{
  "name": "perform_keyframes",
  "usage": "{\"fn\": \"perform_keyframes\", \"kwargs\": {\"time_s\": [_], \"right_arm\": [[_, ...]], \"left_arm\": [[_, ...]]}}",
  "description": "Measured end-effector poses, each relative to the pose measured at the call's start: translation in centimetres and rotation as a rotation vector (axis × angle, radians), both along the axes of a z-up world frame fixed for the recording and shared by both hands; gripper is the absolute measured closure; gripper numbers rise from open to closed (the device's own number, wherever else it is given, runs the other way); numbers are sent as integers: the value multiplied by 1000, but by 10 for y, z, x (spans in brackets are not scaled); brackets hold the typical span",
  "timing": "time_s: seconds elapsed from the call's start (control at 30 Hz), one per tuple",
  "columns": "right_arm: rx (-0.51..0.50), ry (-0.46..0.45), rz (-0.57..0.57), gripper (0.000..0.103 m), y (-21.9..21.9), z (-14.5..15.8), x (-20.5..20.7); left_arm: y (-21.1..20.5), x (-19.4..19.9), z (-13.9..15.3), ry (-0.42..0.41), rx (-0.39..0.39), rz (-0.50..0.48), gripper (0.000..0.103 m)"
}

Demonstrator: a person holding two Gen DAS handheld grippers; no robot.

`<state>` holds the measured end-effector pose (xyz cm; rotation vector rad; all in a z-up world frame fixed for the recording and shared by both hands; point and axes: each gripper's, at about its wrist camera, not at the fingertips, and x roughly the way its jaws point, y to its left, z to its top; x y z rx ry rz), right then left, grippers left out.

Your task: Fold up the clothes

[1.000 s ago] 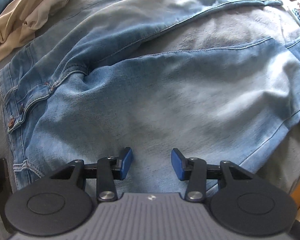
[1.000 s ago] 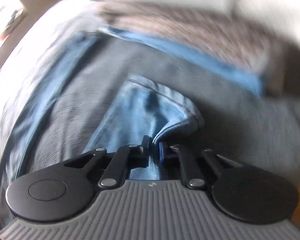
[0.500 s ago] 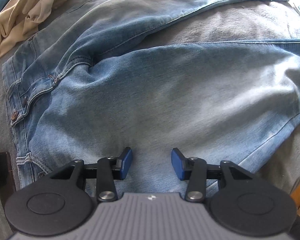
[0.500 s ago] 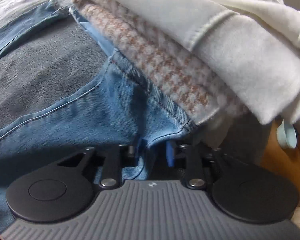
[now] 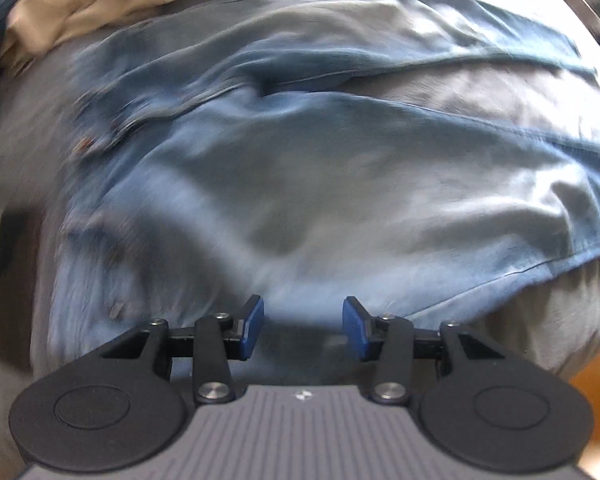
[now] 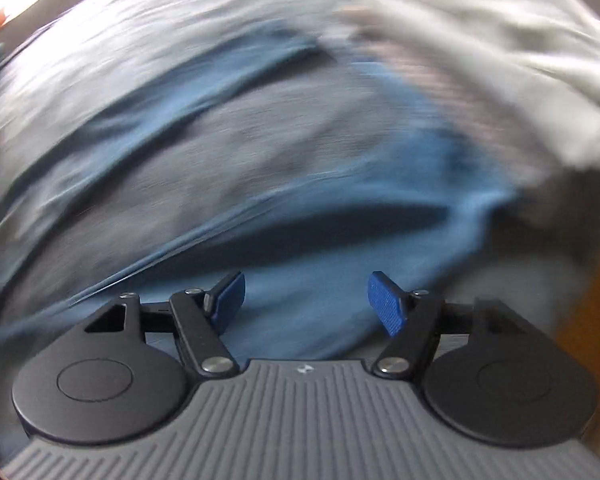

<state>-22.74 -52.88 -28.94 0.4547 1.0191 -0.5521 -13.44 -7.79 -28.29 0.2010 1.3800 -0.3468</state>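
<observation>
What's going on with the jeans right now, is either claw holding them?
Neither. A person is folding a pair of light blue jeans spread on a grey cover. The right claw is opening its jaws, with the denim below and nothing pinched between them. The left claw is open above the jeans' thigh area. A beige garment lies bunched beyond the waistband. Both views are blurred.

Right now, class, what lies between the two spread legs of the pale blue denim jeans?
In the left wrist view, only a bare strip of grey bed cover shows between the legs of the pale blue denim jeans.
</observation>
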Motion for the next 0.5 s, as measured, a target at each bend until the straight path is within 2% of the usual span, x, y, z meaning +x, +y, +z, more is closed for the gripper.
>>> {"fn": "perform_keyframes", "kwargs": {"time_s": [0.1, 0.17, 0.23, 0.33, 0.43, 0.5], "right_arm": [[87, -21, 341, 35, 74, -9, 59], [114, -29, 604, 35, 138, -13, 81], [109, -40, 865, 35, 199, -15, 94], [49, -108, 1219, 35, 277, -12, 96], [4, -182, 1476, 35, 338, -2, 87], [-35, -189, 1600, 35, 366, -6, 84]], "left_arm": [[45, 0, 2, 20, -37, 179, 58], [78, -2, 3, 29, -67, 315, 55], [109, -5, -4, 52, -99, 462, 55], [148, -6, -16, 76, -145, 658, 55], [172, -3, -29, 89, -227, 784, 54], [180, -1, -39, 110, -295, 855, 53]]}}
